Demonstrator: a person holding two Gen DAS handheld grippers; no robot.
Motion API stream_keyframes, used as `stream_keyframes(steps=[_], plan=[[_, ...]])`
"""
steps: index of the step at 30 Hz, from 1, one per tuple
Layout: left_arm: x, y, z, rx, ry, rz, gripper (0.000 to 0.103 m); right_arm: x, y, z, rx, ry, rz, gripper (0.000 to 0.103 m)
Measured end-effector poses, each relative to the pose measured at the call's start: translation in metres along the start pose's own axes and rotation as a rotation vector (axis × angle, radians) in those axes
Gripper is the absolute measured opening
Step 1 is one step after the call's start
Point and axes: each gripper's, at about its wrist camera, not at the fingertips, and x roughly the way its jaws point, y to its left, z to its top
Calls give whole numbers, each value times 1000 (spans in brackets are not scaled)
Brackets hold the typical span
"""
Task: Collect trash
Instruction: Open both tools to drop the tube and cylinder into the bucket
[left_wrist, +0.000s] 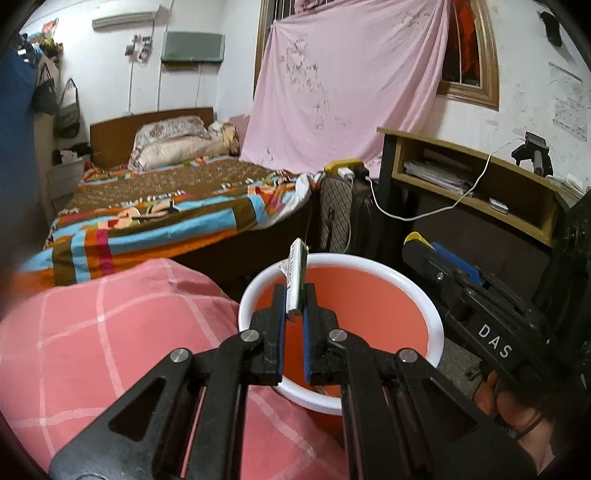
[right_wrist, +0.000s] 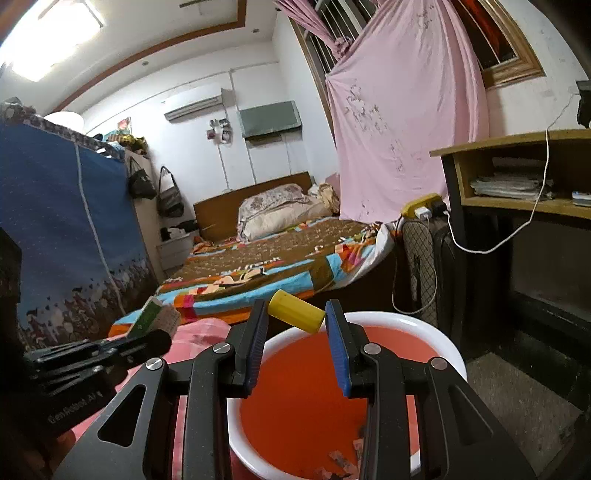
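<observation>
A: Step in hand looks like the drop-off. Both grippers hang over the red bin (left_wrist: 373, 306), each loaded. Left gripper (left_wrist: 295, 291) is clamped tight on a flat, folded white wrapper (left_wrist: 296, 278); right gripper (right_wrist: 297, 314) is only narrowly parted, pinching a yellow cylinder (right_wrist: 296, 314) between its blue pads.

B: Orientation?

A: In the left wrist view the wrapper's long axis runs up from the tips toward 12 o'clock, leaning slightly to 1, free end over the bin's far rim. In the right wrist view the cylinder lies crosswise, long axis from 10 to 4 o'clock, caught near one end at the very fingertips.

B: Bin contents?

A: Paper scraps on the bottom, at 5 o'clock in the right view.

B: Next move?

A: My judgement: open each pair of jaws while the tips are inside the white rim. The pink checked cloth (left_wrist: 110, 332) sits at 9 o'clock, touching the bin, so a drop short of the rim lands there.
</observation>
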Motion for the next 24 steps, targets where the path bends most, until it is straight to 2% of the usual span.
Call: stream_keyframes(steps=[4,11,24], plan=[[10,-3,0,-10,46,-18,0,4,-2,-2,6,27,-10,30],[16,-2,-1,-41,77,-22,0,10,-7,-4,28,67,-21,31],[20,2,1,-80,97,-32,2,15,-7,-8,34,102,-40,31]])
